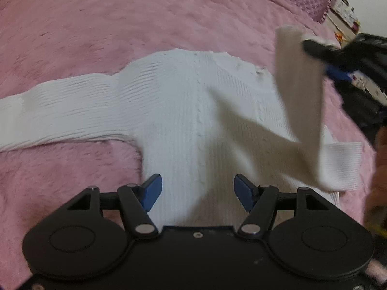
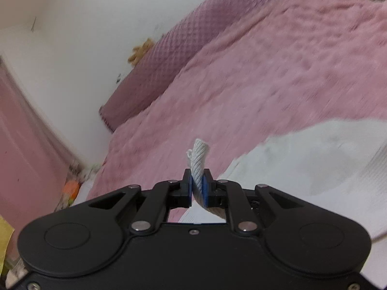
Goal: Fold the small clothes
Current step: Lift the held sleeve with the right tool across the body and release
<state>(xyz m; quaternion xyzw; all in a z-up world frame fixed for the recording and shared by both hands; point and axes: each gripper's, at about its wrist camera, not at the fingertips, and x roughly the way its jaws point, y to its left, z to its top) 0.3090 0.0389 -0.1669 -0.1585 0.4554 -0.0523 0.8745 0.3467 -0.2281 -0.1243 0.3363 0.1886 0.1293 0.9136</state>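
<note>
A white ribbed knit sweater (image 1: pixel 183 111) lies flat on a pink fluffy blanket (image 1: pixel 96 29), one sleeve (image 1: pixel 48 113) stretched out to the left. My left gripper (image 1: pixel 197 192) hovers over the sweater's lower body, open, nothing between its blue pads. The other sleeve (image 1: pixel 300 96) is lifted off the sweater at the right, its cuff pinched by my right gripper (image 1: pixel 312 46). In the right wrist view my right gripper (image 2: pixel 198 184) is shut on that ribbed cuff (image 2: pixel 199 159), which sticks up between the pads. The sweater's body (image 2: pixel 314 169) lies below and to the right.
A purple textured cover (image 2: pixel 169 55) runs along the far edge of the bed against a white wall (image 2: pixel 72 24). A small brown plush toy (image 2: pixel 140 52) sits by it. Boxes and clutter (image 1: pixel 343 17) stand at the right; a person's hand (image 1: pixel 379 169) shows at the right edge.
</note>
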